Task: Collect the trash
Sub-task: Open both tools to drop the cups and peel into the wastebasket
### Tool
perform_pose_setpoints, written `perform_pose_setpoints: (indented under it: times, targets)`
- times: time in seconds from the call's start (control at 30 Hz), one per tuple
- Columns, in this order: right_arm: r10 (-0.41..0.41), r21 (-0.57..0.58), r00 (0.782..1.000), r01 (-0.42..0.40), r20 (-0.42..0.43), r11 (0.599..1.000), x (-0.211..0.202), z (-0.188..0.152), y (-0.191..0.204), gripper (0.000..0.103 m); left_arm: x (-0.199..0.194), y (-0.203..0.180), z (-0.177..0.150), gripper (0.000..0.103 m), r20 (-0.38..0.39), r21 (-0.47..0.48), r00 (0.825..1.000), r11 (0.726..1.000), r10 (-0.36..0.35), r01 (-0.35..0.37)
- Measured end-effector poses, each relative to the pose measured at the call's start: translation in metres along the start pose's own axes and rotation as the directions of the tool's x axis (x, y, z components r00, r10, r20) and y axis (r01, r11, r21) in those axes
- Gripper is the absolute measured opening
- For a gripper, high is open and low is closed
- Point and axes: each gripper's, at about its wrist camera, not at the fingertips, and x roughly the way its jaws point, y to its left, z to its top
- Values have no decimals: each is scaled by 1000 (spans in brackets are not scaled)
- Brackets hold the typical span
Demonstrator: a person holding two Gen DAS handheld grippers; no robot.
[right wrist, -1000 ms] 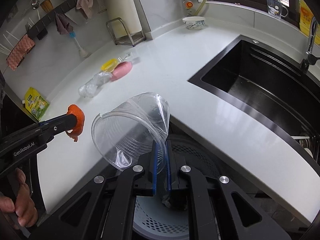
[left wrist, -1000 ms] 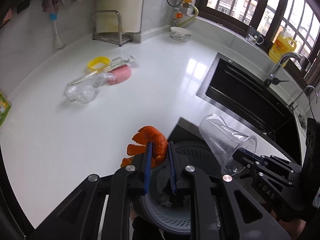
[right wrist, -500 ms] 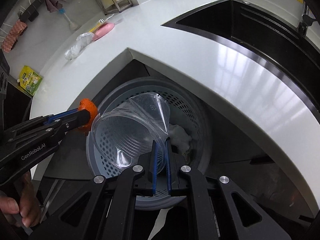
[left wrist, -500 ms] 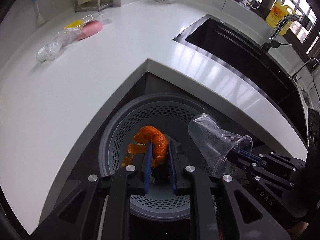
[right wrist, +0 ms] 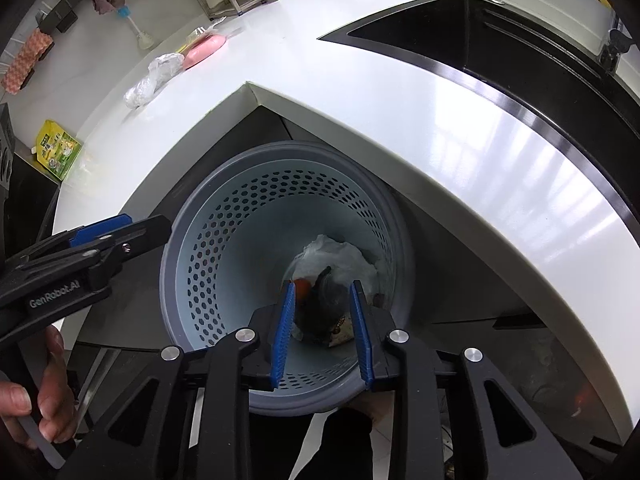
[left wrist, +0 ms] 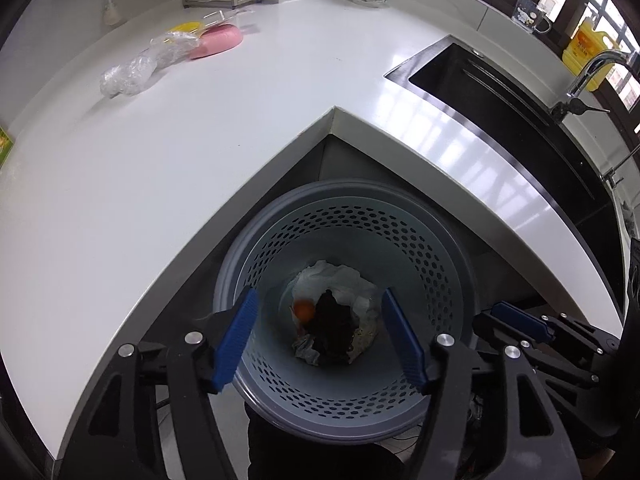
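i'm hovering my left gripper (left wrist: 318, 338) and right gripper (right wrist: 322, 330), both spread and holding nothing, over the round perforated grey plastic bin (left wrist: 440, 264) tucked under the white counter's inner corner (left wrist: 334, 114); orange peel (left wrist: 303, 311) is lying at its bottom.

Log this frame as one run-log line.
phase: after drop | left tongs: open, empty | right tongs: open, empty | orange peel: in trash basket | crumpled plastic wrap: on counter
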Motion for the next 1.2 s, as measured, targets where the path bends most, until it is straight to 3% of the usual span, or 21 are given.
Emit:
perform_pose_setpoints:
  times: [0.37,0.8,1.2]
  targets:
    - [29,13,1000,-29,-1,1000,-9,2,-5,31,-18,4,-9,64,-5,-14,999,999,34,-34]
    - [60,-41,997,-58,43,998,-31,16,10,38,-63,12,4,69,93,-57,994,997,61,-56]
    - [91,-68,994,-87,64,994,-38,39,35,44,-95,42,16,76,160,-113,982,990,104,-86]
